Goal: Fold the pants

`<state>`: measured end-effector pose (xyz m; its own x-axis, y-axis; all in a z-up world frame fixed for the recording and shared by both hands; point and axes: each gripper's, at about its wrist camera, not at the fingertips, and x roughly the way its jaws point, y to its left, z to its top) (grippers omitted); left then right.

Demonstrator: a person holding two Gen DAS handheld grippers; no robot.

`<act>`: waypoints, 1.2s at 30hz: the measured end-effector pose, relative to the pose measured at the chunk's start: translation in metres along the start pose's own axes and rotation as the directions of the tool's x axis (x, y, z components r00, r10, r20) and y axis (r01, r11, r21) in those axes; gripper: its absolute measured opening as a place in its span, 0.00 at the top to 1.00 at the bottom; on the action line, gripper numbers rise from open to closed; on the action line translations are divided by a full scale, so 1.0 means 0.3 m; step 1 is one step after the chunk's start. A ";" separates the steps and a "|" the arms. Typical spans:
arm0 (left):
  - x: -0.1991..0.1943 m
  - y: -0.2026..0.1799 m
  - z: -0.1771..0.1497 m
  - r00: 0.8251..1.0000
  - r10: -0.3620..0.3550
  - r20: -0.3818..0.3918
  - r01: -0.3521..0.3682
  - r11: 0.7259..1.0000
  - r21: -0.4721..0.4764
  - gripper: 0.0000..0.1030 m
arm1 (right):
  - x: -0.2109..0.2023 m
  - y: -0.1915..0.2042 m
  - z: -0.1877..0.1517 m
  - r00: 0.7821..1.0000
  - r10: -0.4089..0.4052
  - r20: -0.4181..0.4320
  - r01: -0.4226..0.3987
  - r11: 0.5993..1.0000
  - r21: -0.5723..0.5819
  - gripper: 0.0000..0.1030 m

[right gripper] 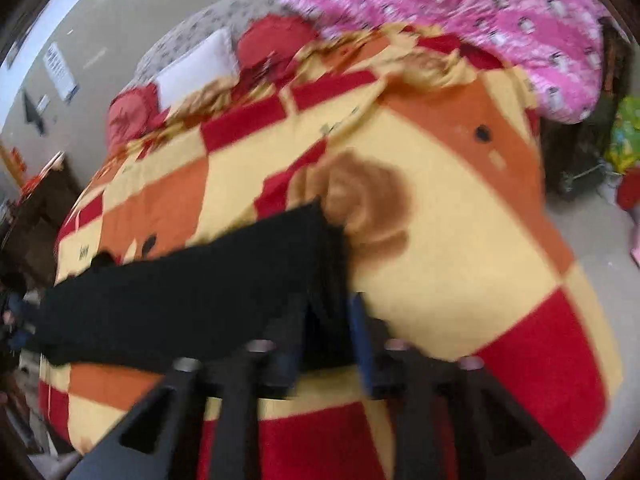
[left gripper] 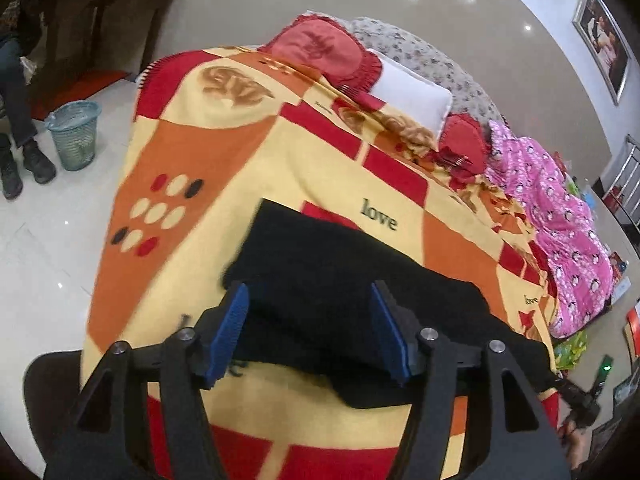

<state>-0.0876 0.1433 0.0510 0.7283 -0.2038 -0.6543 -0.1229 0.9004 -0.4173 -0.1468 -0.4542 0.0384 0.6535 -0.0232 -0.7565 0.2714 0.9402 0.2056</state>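
The black pants (left gripper: 320,280) lie folded on a red, orange and yellow blanket (left gripper: 208,152) on the bed. My left gripper (left gripper: 310,300) is open, its blue pads on either side of the pants' near edge, above the cloth. In the right wrist view the pants (right gripper: 180,296) stretch to the left as a long black band. My right gripper (right gripper: 328,312) straddles their right end with black cloth between the fingers; the view is blurred, so I cannot tell whether it grips the cloth.
A white pillow (left gripper: 412,92) and red cushions (left gripper: 320,52) lie at the bed's head. A pink quilt (left gripper: 560,216) is bunched on the right side. A blue waste basket (left gripper: 76,132) and a seated person's legs (left gripper: 16,120) are on the floor at left.
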 end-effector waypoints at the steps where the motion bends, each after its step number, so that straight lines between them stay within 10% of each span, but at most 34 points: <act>1: -0.003 0.004 0.005 1.000 0.009 0.004 -0.009 1.000 0.004 0.40 | -0.027 0.012 0.013 1.000 -0.014 0.027 0.014 1.000 -0.002 0.53; 5: 0.001 0.029 0.020 0.999 0.039 0.016 -0.039 0.999 0.001 0.31 | -0.091 0.181 0.054 0.980 0.182 0.082 -0.172 0.979 -0.107 0.54; 8: 0.031 0.058 0.020 0.999 0.054 0.007 -0.054 0.998 -0.018 0.24 | -0.028 0.457 0.009 0.889 0.453 -0.057 -0.452 0.854 -0.258 0.54; 14: 0.105 0.112 0.025 0.997 0.034 -0.063 -0.040 0.996 -0.084 0.24 | 0.099 0.989 -0.192 0.761 0.556 -0.334 -0.644 0.588 -0.490 0.54; 21: 0.153 0.093 0.036 0.996 -0.032 -0.084 0.026 0.997 -0.071 0.24 | 0.159 1.290 -0.366 0.793 0.484 -0.369 -0.578 0.408 -0.707 0.55; 24: 0.173 0.077 0.041 0.994 -0.056 -0.096 0.051 0.997 -0.052 0.44 | 0.198 1.342 -0.385 0.838 0.437 -0.329 -0.511 0.412 -0.754 0.85; 25: 0.177 0.070 0.043 0.993 -0.054 -0.107 0.050 0.998 -0.037 0.63 | 0.204 1.340 -0.371 0.833 0.441 -0.334 -0.522 0.429 -0.737 0.95; 28: 0.146 0.060 0.049 0.987 -0.102 -0.121 0.099 0.995 -0.028 0.74 | 0.157 1.306 -0.303 0.783 0.512 -0.354 -0.598 0.460 -0.656 0.95; 36: 0.088 0.093 0.001 0.992 0.018 -0.121 -0.015 1.000 0.027 0.75 | 0.177 1.316 -0.396 0.770 0.459 -0.443 -0.629 0.436 -0.643 0.89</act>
<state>-0.0717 0.1631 0.0223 0.6389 -0.2328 -0.7333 -0.1156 0.9133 -0.3906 -0.0889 -0.0438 0.0057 0.3152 0.5640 -0.7632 -0.7476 0.6430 0.1664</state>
